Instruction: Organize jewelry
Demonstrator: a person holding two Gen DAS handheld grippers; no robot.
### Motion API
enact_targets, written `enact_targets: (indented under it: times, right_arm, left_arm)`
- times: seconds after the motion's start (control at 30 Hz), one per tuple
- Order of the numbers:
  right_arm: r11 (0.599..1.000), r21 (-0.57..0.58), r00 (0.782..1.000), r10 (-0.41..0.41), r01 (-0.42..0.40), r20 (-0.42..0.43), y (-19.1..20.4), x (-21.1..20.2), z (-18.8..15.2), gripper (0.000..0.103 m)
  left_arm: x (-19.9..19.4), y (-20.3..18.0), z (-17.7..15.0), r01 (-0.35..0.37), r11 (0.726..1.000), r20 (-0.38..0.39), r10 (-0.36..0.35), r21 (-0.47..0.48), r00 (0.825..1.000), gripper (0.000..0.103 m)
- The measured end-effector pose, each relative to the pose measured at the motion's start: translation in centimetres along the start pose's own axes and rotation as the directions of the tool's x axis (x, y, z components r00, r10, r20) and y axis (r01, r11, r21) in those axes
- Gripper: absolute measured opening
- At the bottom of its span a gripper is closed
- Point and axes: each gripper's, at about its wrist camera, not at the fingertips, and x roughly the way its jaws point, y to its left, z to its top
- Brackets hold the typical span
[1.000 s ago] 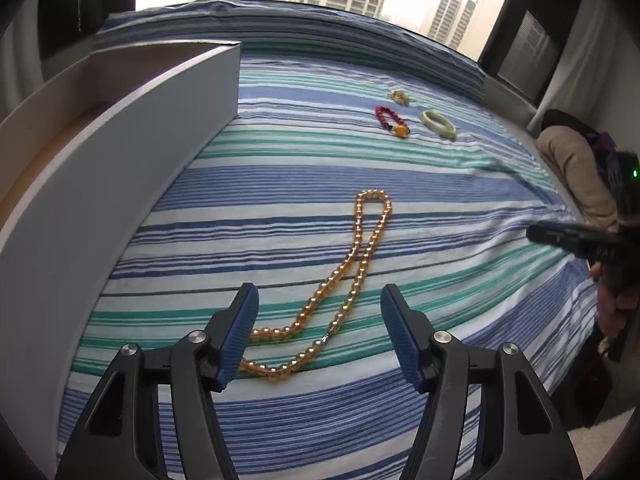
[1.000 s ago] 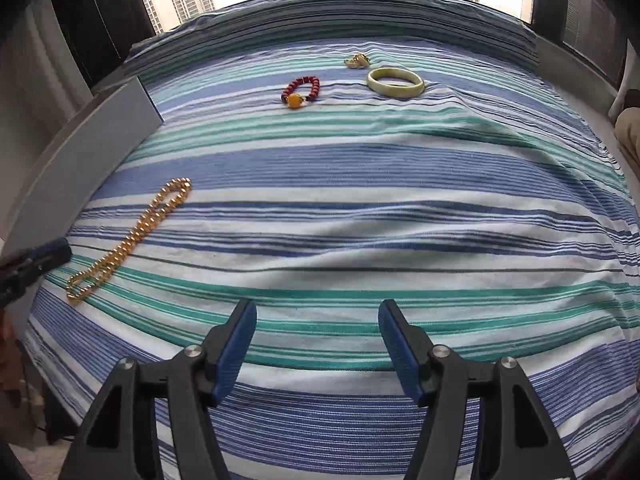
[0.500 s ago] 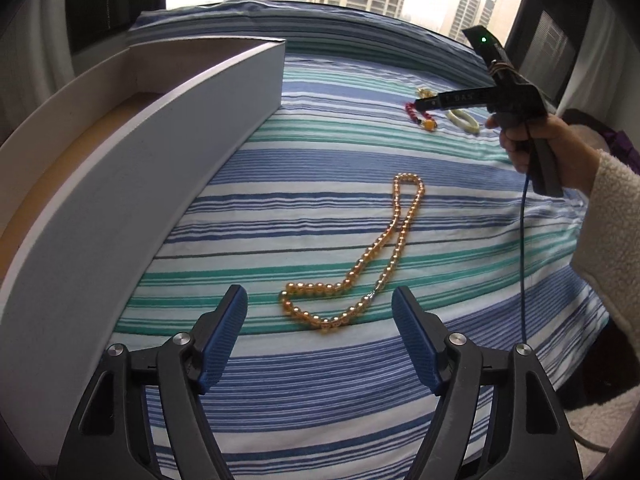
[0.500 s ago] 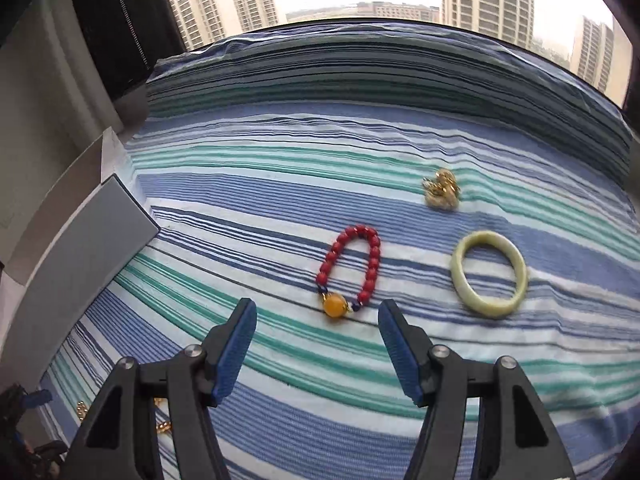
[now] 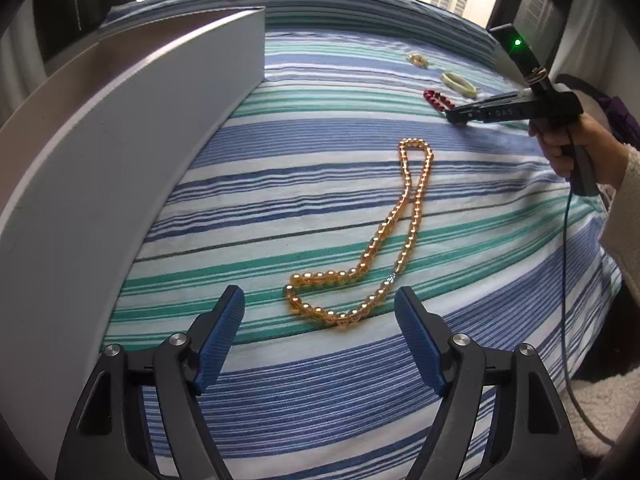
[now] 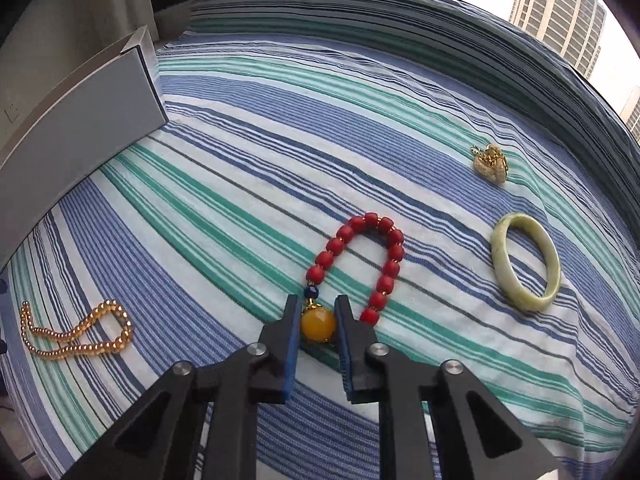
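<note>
Grippers in both our hands are angling steeply down over a striped bedspread point(image 6: 248, 184). We are tipping our right gripper point(image 6: 317, 322) onto the red bead bracelet point(image 6: 360, 264), its jaws closing around the bracelet's round amber bead point(image 6: 318, 325); the blue pads are sitting just beside the bead on either side, though we cannot tell whether they are pressing on it. In the left wrist view our right hand point(image 5: 568, 148) is wrapping the black handle, a cream fleece sleeve point(image 5: 624, 216) trailing behind it. We are holding our left gripper point(image 5: 320, 308) low over the near end of the gold bead necklace point(image 5: 384, 236), its jaws opening wide, with the necklace's lower loop lying between the fingertips and untouched. The necklace is lying doubled in a long, hooked strand of glossy honey-coloured beads. The bracelet is forming an arch of matte red beads. A pale green bangle point(image 6: 524, 264) and a small gold trinket point(image 6: 490, 164) are lying well apart to its right, and a grey box point(image 5: 132, 128) is standing along the bedspread's left side.
</note>
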Motion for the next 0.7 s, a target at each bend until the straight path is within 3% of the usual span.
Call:
enact_targets:
  times: [0.1,0.3,0.33,0.4,0.53,0.7]
  right_arm:
    - [0.999,0.032,0.999,0.036,-0.036,-0.004,0.8,-1.7,-2.1,0.017]
    - [0.969,0.179,0.985,0.163,-0.172,0.061,1.5,-5.8,-6.5,0.017]
    - [0.961,0.199,0.98,0.181,-0.193,0.077,1.4,-6.5,-7.2,0.017]
    - [0.949,0.225,0.973,0.203,-0.223,0.108,1.7,-7.8,-8.3,0.017]
    - [0.919,0.268,0.954,0.253,-0.29,0.163,2.5,-10.3,-10.2,0.017]
    - [0.897,0.289,0.935,0.277,-0.334,0.22,3.1,-12.7,-11.3,0.017]
  left_arm:
    - [0.9,-0.4,-0.1,0.031,0.999,-0.033,-0.03,0.035,0.999,0.083]
    - [1.9,-1.4,0.5,-0.026,0.993,-0.013,0.027,0.112,1.0,0.083]
    - [1.9,-1.6,0.6,-0.029,0.993,-0.013,0.03,0.119,0.999,0.08]
    - [1.7,-2.2,0.5,-0.02,0.988,-0.009,0.022,0.155,1.0,0.061]
    - [1.3,-3.6,0.3,0.038,0.977,-0.042,-0.029,0.21,0.999,0.017]
    - [0.7,-3.7,0.0,0.091,0.983,-0.058,-0.083,0.159,0.995,0.011]
